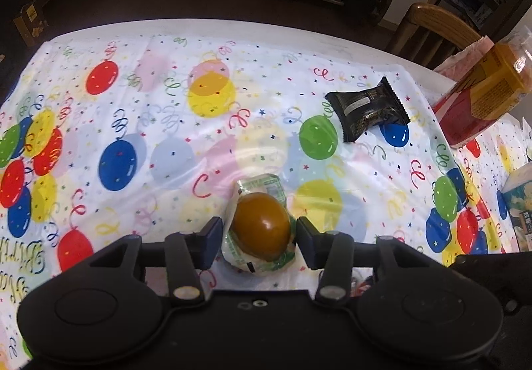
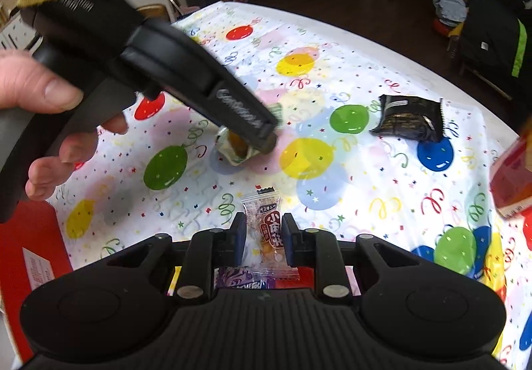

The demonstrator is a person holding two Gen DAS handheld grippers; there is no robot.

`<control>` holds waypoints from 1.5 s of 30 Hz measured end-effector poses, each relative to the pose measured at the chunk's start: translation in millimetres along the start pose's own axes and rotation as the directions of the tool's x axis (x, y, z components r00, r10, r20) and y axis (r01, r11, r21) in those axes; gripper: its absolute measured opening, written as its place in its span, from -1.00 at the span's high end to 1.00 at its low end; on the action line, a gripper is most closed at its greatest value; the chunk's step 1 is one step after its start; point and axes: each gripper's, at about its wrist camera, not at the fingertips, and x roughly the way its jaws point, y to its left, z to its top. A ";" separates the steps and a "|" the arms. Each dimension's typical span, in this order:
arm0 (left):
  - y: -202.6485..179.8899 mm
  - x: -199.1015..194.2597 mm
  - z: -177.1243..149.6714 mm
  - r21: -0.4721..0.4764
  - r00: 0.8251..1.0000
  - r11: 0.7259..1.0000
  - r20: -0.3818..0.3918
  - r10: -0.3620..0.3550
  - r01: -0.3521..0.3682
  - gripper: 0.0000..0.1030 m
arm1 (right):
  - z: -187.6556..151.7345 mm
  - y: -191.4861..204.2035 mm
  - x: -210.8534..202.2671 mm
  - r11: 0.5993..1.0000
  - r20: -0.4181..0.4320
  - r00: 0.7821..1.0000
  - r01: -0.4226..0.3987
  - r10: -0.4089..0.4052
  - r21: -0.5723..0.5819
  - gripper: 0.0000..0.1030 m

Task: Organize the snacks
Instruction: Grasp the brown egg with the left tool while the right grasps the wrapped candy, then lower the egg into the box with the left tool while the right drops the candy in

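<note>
Packaged braised egg [image 1: 261, 230] sits between the parted left tool [image 1: 259, 242] fingers, pointing twelve o'clock; right tool [image 2: 264, 242] pinches a candy packet [image 2: 267, 230].

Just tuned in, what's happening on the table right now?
A person is sorting snacks on a balloon-print tablecloth with a tool in each hand. The left tool straddles a packaged brown egg, its jaws open on either side and not yet closed. The right tool is shut on a clear twist-snack packet. A black packet lies untouched farther back, near a yellow box.
</note>
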 end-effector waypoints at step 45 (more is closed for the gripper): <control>27.8 -188.9 -143.7 0.229 0.981 0.957 0.034 -0.190 0.177 0.12 | -92.3 128.3 -203.4 0.919 0.058 0.970 0.206 -0.238 0.335 0.56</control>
